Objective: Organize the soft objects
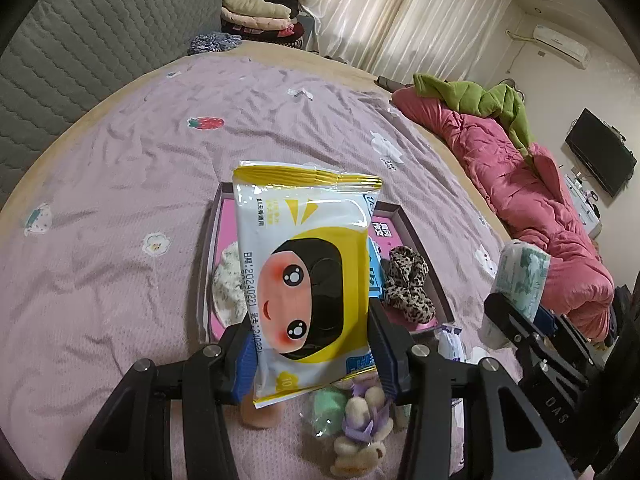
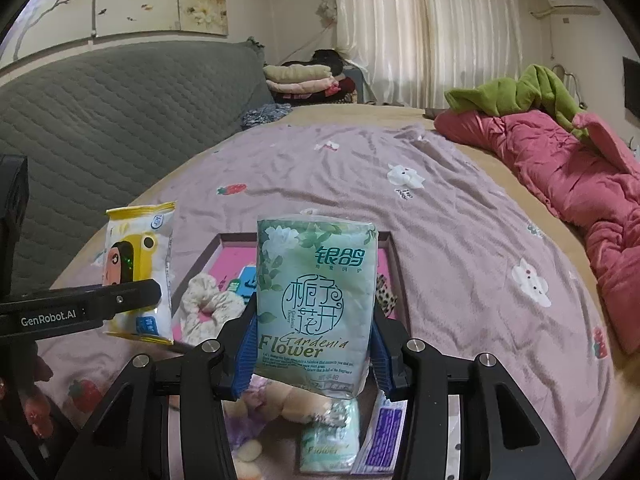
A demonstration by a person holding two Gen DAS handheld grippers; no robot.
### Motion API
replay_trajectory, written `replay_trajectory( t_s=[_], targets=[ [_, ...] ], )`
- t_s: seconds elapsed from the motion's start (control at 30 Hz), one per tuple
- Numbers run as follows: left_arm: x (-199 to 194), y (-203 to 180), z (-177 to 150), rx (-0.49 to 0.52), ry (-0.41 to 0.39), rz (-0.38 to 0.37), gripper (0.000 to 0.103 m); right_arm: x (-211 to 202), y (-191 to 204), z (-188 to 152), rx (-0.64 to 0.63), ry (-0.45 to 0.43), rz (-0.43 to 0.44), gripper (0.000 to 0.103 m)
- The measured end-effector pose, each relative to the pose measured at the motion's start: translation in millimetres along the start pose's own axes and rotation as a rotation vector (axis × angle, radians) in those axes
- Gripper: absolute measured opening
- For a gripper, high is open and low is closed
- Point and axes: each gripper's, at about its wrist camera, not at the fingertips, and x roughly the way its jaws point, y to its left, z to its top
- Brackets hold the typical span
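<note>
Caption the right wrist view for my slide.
Right gripper holds a green tissue pack above the pink tray on the bed.

Pink quilt (image 2: pixel 568 160), green blanket (image 2: pixel 520 92), curtains (image 2: pixel 420 32), wall TV (image 1: pixel 600 152).

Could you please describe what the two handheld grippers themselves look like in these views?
Both the left gripper and the right gripper are matte black metal linkages with silver pivot bolts and blue ribbed finger pads. Seen from the right wrist, the left one's side bar carries white GenRobot.AI lettering. From the left wrist, the right one's body shows letters reading DAS.
</note>
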Motion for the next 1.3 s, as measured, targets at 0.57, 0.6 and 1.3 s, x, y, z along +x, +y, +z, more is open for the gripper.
replay_trajectory(
  t_s=[0.57, 0.6, 1.3],
  targets=[
    [34, -9, 19, 0.015, 0.023, -0.029, 0.049, 21, -26, 30, -0.022, -0.024, -0.013, 0.049],
    [36, -9, 21, 0.015, 0.025, -0.030, 0.049, 23, -26, 31, -0.022, -0.025, -0.011, 0.049],
    [75, -14, 19, 0.024, 0.089, -0.058, 0.049, 47, -23, 37, -0.043, -0.010, -0.013, 0.049]
  ],
)
